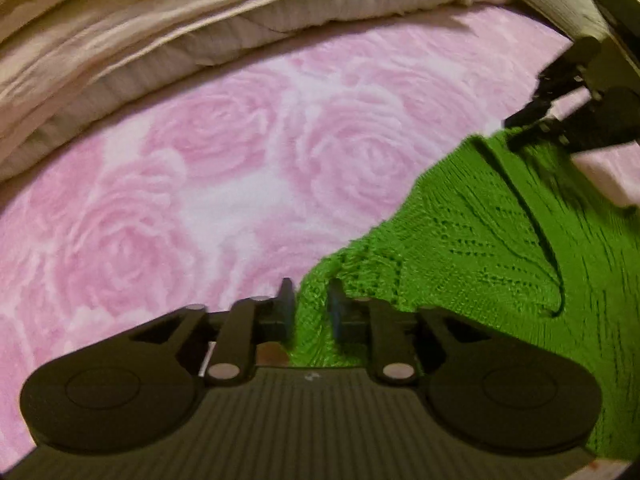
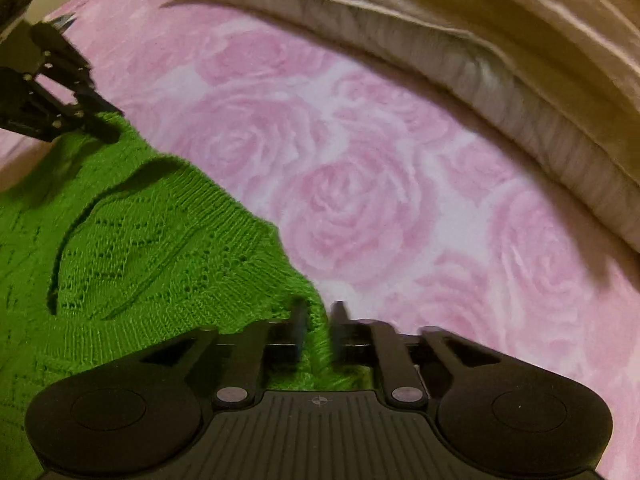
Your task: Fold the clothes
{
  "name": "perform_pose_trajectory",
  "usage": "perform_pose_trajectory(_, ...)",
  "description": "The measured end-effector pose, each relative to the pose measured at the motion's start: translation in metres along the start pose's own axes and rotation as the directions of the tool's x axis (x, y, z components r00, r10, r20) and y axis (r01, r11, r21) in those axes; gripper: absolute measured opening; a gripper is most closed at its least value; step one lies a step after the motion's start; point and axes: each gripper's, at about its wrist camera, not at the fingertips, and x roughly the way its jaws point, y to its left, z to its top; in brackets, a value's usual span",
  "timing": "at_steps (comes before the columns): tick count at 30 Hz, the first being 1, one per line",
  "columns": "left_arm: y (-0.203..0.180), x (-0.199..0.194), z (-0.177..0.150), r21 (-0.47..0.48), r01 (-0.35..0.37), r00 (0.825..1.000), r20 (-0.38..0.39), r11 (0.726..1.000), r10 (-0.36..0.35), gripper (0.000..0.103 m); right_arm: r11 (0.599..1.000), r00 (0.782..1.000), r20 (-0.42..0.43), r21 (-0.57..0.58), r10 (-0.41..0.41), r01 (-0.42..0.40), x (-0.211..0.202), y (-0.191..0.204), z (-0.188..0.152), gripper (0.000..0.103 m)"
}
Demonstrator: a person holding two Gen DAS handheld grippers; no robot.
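Note:
A green knitted sweater [image 1: 500, 240] with a lacy pattern is held over a pink rose-print bed cover [image 1: 200, 160]. My left gripper [image 1: 311, 304] is shut on the sweater's near edge, with green knit bunched between its fingers. In the right wrist view my right gripper [image 2: 319, 320] is likewise shut on the sweater [image 2: 140, 240] at another point of the same edge. Each camera sees the other tool: the right gripper [image 1: 516, 132] at the sweater's far corner, the left gripper [image 2: 108, 128] at the upper left. The knit sags between the two grips.
Folded beige bedding [image 1: 160, 20] is heaped along the far side of the bed and shows again as beige bedding [image 2: 520, 80] at the upper right. The pink cover [image 2: 360, 160] lies flat between the sweater and that heap.

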Motion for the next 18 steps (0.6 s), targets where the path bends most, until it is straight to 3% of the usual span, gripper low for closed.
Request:
perform_pose_trajectory(1, -0.002, -0.005, -0.002, 0.001, -0.014, 1.000, -0.001, 1.000, 0.014, 0.021, 1.000, 1.000, 0.010, 0.029, -0.002, 0.002, -0.007, 0.002, -0.001, 0.046)
perform_pose_trajectory(6, -0.008, -0.048, -0.018, -0.109, -0.079, 0.997, -0.010, 0.991, 0.078, 0.020, 0.989, 0.999, 0.032, 0.147, -0.011, 0.006, -0.055, 0.034, -0.018, 0.052)
perform_pose_trajectory(9, -0.028, -0.081, -0.042, -0.209, -0.067, 0.998, -0.024, 0.976, 0.063, 0.020, 0.967, 0.998, 0.031, 0.249, 0.053, -0.059, -0.082, 0.059, -0.042, 0.053)
perform_pose_trajectory(13, -0.075, -0.115, -0.085, -0.298, -0.042, 0.997, -0.070, 0.954, 0.022, 0.020, 0.949, 0.994, -0.038, 0.303, 0.098, -0.082, -0.108, 0.099, -0.084, 0.054)
perform_pose_trajectory(18, -0.135, -0.157, -0.136, -0.387, -0.063, 0.991, -0.131, 0.920, 0.013, 0.022, 0.921, 0.983, -0.116, 0.379, 0.139, -0.086, -0.147, 0.134, -0.130, 0.054)
